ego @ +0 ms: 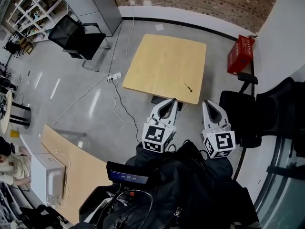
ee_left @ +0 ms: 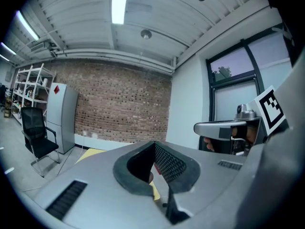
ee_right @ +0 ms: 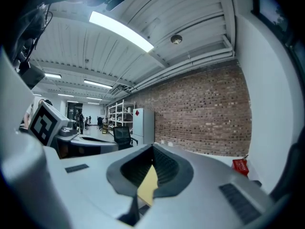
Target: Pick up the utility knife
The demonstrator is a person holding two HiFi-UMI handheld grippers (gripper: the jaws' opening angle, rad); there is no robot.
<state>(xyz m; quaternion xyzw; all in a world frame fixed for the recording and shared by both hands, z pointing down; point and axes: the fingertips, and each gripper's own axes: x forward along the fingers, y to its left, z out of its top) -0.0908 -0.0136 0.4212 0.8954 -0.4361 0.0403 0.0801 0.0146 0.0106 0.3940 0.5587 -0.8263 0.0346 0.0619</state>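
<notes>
Knife (ego: pixel 188 87) on wooden table (ego: pixel 157 61), grey floor (ego: pixel 71 94).

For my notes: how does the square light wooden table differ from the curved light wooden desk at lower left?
The square light wooden table has straight edges; the curved light wooden desk has a rounded one. The table bears only a small dark utility knife; the desk bears a white boxy appliance. Both tops are pale wood.

We count: one wooden table (ego: pixel 164 63); one utility knife (ego: pixel 188 87); two grippers, left gripper (ego: pixel 170 102) and right gripper (ego: pixel 209 104); two black chairs, far chair (ego: pixel 76 36) and near chair (ego: pixel 238 106); one red crate (ego: pixel 240 54); one power strip (ego: pixel 114 76).
</notes>
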